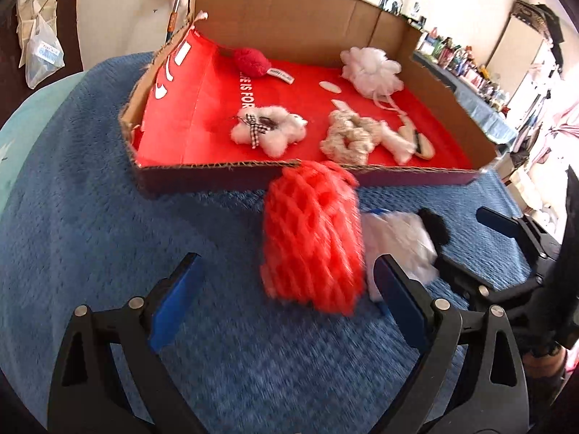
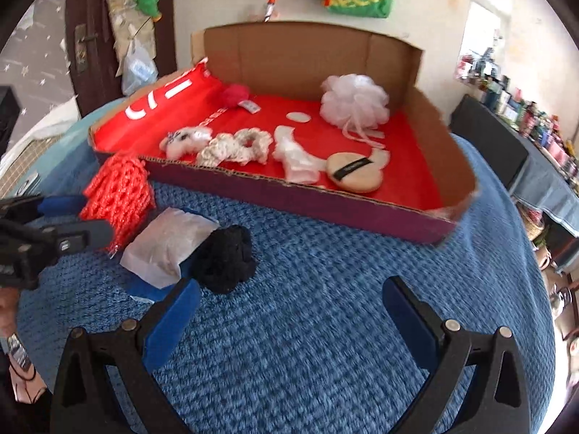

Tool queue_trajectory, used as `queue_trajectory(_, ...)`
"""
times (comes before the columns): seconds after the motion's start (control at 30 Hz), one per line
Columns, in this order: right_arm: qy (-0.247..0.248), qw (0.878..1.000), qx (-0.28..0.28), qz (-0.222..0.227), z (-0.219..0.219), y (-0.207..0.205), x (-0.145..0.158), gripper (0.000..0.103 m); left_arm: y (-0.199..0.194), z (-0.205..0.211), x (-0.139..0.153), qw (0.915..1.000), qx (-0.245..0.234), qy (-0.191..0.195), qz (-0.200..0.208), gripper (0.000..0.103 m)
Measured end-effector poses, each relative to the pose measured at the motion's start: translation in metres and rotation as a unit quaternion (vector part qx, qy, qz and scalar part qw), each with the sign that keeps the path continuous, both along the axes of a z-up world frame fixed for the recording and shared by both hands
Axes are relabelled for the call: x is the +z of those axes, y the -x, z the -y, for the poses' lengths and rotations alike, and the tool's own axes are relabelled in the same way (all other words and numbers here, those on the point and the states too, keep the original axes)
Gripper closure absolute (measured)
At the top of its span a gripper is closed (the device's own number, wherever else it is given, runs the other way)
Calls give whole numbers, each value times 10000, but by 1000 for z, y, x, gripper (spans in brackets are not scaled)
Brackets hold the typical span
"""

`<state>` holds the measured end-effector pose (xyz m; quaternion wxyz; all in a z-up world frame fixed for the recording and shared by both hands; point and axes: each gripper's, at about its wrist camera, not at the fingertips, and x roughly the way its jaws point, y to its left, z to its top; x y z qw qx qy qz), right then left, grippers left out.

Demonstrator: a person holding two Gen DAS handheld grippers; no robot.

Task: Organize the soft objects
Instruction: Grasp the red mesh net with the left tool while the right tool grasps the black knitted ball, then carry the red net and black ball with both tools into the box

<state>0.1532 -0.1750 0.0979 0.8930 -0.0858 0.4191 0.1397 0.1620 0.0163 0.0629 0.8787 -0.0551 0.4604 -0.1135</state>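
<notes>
A red foam net sleeve [image 1: 311, 235] [image 2: 115, 195] lies on the blue blanket just in front of the cardboard box [image 1: 217, 166] [image 2: 289, 184]. My left gripper [image 1: 289, 300] [image 2: 81, 217] is open, its fingers on either side of the net's near end. To the net's right lie a white plastic packet [image 1: 398, 242] [image 2: 166, 242] and a black scrunchie [image 1: 436, 228] [image 2: 224, 256]. The open right gripper [image 2: 293, 322] [image 1: 470, 242] hovers over bare blanket, its left finger close to the scrunchie and holding nothing.
The red-lined box holds a red plush heart [image 1: 249, 59], a white bath pouf [image 2: 354, 99], a fluffy white toy [image 1: 267, 130], a cream scrunchie [image 2: 235, 148], white fabric [image 2: 296, 161] and a powder puff [image 2: 354, 171]. A cluttered shelf [image 2: 535, 123] runs along the right.
</notes>
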Motion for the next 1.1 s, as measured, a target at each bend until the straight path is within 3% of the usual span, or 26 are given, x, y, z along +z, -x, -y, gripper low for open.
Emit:
queue_trajectory(0.1, -6, 9998, 180, -117, -6, -9, -5, 0, -11, 1, -5, 9999, 4, -138, 47, 8)
queue_trajectory(0.23, -105, 9993, 313, -147, -10, -17, -7, 14, -16, 7, -8, 9989, -174, -301, 324, 10)
queue_trajectory(0.3, -212, 9990, 378, -134, -11, -20, -6, 23, -16, 10, -9, 9981, -295, -344, 417, 18)
queue_trajectory(0.33, -255, 9988, 396, -131, -11, -21, -6, 31, -16, 13, -11, 9979, -383, -312, 415, 27)
queue_trajectory(0.4, -348, 9982, 456, -150, -12, -21, -7, 49, -17, 13, -11, 9977, -456, -253, 433, 34)
queue_trajectory(0.47, -403, 9977, 531, -153, -12, -21, -7, 68, -15, 12, -10, 9972, -567, -99, 479, 52)
queue_trajectory(0.67, -659, 9965, 407, 309, -4, -4, 10, 70, -4, 8, 1, 9955, -591, 58, 742, 55)
queue_trajectory(0.8, -909, 9947, 304, 364, 5, 4, 19, 70, 3, 5, 12, 9942, -589, 57, 899, 55)
queue_trajectory(1.1, -931, 9951, 230, 236, 7, 3, 12, 70, 6, 4, 14, 9940, -603, 40, 914, 55)
